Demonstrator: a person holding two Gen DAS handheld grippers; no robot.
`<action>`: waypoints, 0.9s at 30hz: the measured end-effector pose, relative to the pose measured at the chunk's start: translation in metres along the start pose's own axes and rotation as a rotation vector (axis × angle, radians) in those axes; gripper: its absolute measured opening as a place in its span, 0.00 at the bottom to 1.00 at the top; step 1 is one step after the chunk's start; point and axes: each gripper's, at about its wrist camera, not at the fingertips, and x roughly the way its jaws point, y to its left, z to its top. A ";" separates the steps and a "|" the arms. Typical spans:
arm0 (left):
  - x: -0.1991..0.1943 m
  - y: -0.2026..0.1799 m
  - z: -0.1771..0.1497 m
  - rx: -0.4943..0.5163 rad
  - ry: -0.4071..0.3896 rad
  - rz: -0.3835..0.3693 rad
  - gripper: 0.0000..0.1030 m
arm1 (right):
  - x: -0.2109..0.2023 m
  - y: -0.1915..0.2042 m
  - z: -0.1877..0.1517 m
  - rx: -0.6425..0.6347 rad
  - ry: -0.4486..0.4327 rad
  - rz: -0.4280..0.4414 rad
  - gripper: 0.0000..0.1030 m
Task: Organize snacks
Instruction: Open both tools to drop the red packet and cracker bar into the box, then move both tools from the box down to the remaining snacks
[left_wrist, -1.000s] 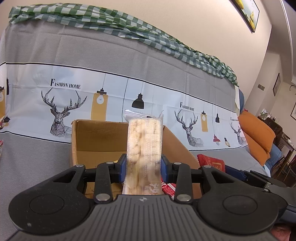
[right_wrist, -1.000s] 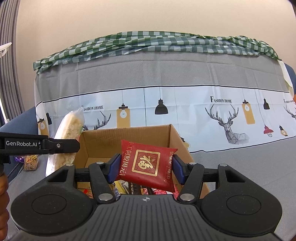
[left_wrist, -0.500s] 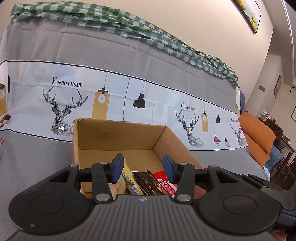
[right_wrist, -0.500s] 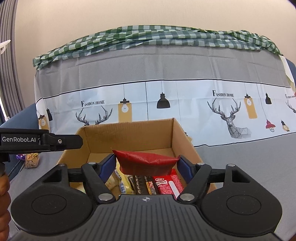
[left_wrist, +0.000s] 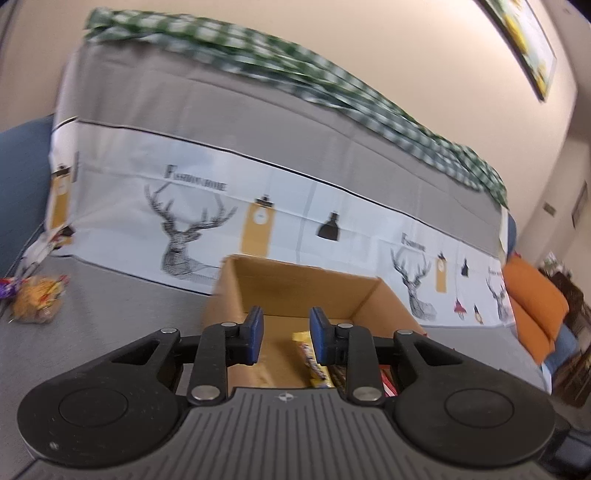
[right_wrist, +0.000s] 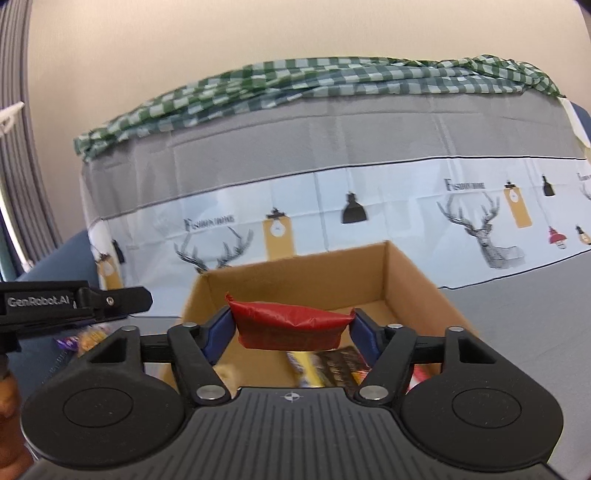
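An open cardboard box (left_wrist: 258, 284) (right_wrist: 413, 280) stands on the grey couch seat and holds several snack packs, among them a yellow one (left_wrist: 312, 360) and a dark one (right_wrist: 338, 363). My left gripper (left_wrist: 285, 334) is open and empty over the box's near left part. My right gripper (right_wrist: 291, 328) holds a red snack pouch (right_wrist: 291, 326) between its blue pads, tilted flat, over the box. The left gripper's body (right_wrist: 74, 301) shows at the left of the right wrist view.
A bag of yellow snacks (left_wrist: 37, 299) lies on the seat at the far left, with a purple pack (left_wrist: 5, 288) beside it. A deer-print cover and a green checked cloth (right_wrist: 295, 81) drape the backrest. An orange cushion (left_wrist: 535, 314) lies at the right.
My left gripper let the long cracker pack go into the box, then swung left. The red pouch in my right gripper tipped from upright to flat and sank toward the box.
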 end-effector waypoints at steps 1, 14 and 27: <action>-0.002 0.006 0.001 -0.015 -0.003 0.006 0.27 | -0.001 0.005 0.000 0.003 -0.007 0.008 0.66; -0.020 0.074 0.009 -0.147 -0.024 0.069 0.27 | 0.011 0.077 -0.013 -0.055 -0.002 0.050 0.77; -0.023 0.142 0.004 -0.365 -0.062 0.196 0.27 | 0.019 0.073 -0.017 0.021 -0.005 -0.017 0.56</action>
